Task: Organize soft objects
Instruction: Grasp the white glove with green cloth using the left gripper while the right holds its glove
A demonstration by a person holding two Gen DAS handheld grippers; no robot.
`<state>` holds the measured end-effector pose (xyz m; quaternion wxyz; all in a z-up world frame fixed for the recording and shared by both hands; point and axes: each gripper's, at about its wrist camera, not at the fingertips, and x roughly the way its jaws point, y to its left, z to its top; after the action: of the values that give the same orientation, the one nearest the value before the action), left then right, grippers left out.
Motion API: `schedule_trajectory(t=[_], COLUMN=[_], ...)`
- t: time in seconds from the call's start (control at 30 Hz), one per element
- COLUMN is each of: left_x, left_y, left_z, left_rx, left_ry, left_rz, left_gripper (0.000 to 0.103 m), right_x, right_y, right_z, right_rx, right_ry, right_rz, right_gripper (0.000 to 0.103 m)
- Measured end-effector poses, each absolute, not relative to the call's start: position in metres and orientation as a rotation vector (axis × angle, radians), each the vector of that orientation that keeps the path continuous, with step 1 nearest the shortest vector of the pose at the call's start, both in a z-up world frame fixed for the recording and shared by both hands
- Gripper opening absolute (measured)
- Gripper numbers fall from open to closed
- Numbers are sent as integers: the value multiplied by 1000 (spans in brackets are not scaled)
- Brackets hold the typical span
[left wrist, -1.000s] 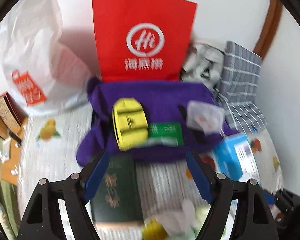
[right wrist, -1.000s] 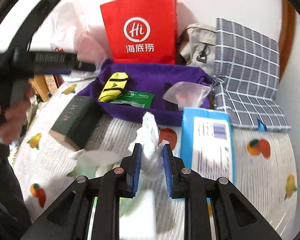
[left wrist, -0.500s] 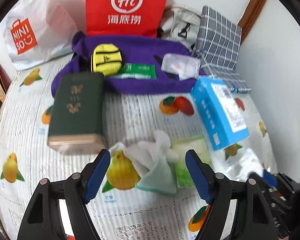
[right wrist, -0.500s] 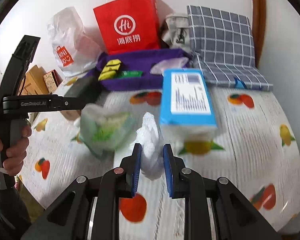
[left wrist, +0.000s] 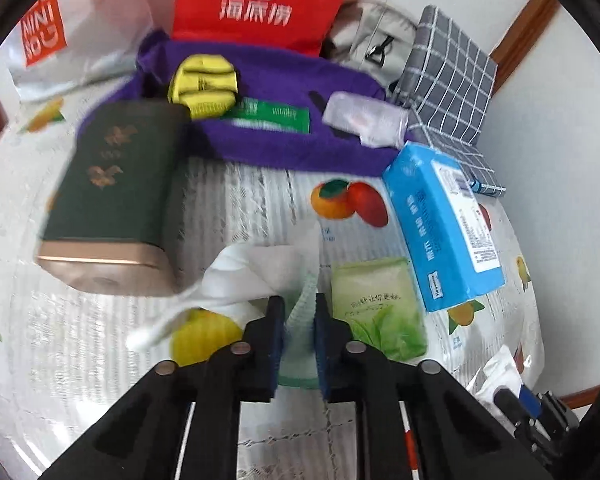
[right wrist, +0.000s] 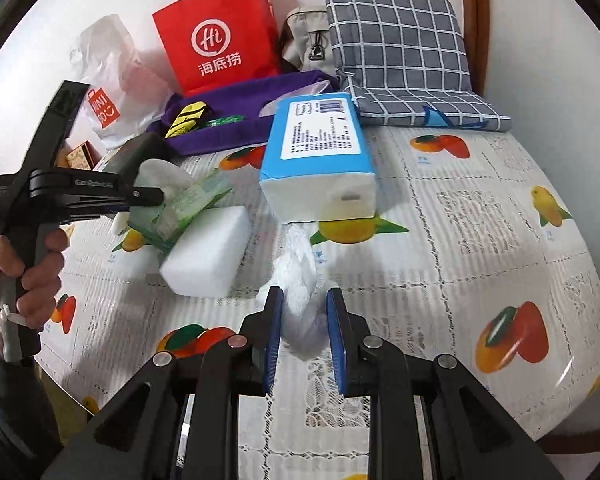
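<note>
Just in front of the blue tissue pack (right wrist: 316, 160), the right claw (right wrist: 302, 320) stands narrow around a crumpled white tissue (right wrist: 300, 280), barely pinching; the left claw (left wrist: 298, 320) grips the green tissue packet (left wrist: 300, 308). Keep both grips gentle so nothing tears

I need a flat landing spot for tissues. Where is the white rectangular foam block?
In the right wrist view, the white rectangular foam block lies on the fruit-print tablecloth, left of centre, under the green tissue packet and left of the blue tissue pack.
</note>
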<state>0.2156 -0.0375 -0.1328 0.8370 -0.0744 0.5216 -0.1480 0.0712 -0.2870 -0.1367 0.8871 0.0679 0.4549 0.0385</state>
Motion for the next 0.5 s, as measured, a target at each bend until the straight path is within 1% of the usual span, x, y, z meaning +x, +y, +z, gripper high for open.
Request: schedule_trajectory(t=[0.27,0.4,0.5], left_x=[181,151,129], left_y=[-3,20,36], left_z=[-89,-87,-95], left_rx=[-153,-147,-147], left_ry=[1023,1025,1051], left_rz=[-277,-241,-230], left_gripper=[13,13,13], right_x=[65,61,59], right_y=[-291,-293,-295], right_z=[-133,-134,-136], right_rx=[161,165,173], right_ry=[929,928,933], right_rz=[83,81,78], right_gripper=[22,22,22])
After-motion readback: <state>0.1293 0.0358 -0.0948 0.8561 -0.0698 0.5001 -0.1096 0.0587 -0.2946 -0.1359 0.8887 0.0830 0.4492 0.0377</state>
